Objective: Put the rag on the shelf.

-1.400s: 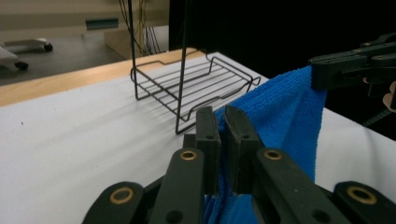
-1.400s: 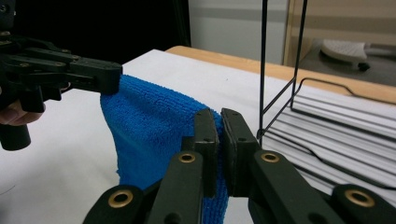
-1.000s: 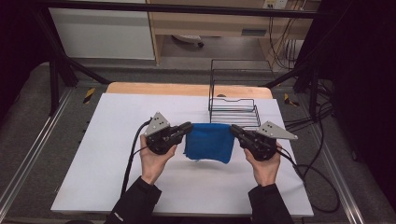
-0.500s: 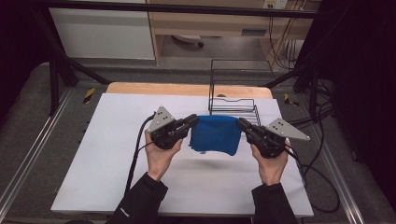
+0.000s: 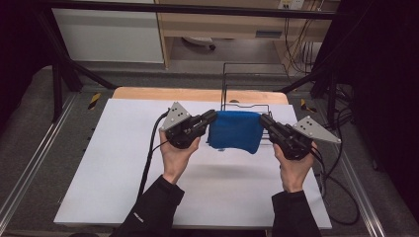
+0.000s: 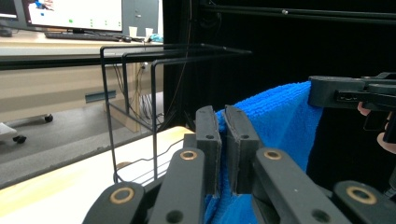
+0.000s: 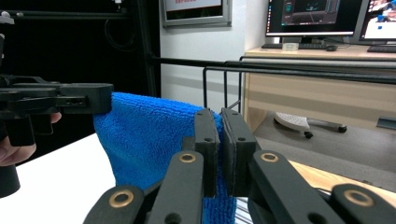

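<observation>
Blue cloth (image 5: pixel 235 131) hangs stretched btwn the two grippers, lifted off the white table (image 5: pixel 108 163), just in front of the black wire rack (image 5: pixel 247 81). Left gripper (image 5: pixel 211 117) pinches its left top corner, right gripper (image 5: pixel 265 121) its right; both jaws clamped tight on fabric.

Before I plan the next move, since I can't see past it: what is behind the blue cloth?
Behind the blue cloth, held up by the left gripper and right gripper, stands a black wire rack at the table's far edge. The cloth covers the rack's lower front.
</observation>
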Available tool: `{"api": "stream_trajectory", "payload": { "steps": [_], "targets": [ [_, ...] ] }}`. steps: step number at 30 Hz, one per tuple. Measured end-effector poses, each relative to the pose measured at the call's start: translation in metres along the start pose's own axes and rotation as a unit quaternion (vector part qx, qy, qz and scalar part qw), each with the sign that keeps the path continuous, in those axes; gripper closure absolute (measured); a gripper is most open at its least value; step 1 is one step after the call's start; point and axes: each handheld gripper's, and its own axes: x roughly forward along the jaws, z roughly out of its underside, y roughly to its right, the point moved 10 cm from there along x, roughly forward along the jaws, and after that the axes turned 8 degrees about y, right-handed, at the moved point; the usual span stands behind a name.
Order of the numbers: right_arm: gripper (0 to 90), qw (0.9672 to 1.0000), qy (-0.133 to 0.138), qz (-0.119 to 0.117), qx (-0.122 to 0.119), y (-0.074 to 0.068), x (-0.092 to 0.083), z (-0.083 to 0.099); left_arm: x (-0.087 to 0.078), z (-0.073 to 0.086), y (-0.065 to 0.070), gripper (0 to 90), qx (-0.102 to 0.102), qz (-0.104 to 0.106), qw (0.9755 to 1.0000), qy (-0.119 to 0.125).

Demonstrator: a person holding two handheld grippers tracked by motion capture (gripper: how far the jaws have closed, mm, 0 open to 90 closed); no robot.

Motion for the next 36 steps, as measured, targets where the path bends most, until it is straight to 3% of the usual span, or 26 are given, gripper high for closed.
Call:
{"api": "stream_trajectory", "payload": {
  "steps": [20,36],
  "targets": [
    [86.3,0.9986,0.044,0.030,-0.005,0.026,-0.001,-0.038,0.035,-0.039,0.007,85.0,0.003,0.010,0.9992,0.039],
    [86.4,0.9958,0.071,0.052,-0.025,0.044,0.001,-0.083,0.060,-0.074,0.013,85.0,0.011,0.014,0.9974,0.069]
  ]
}}
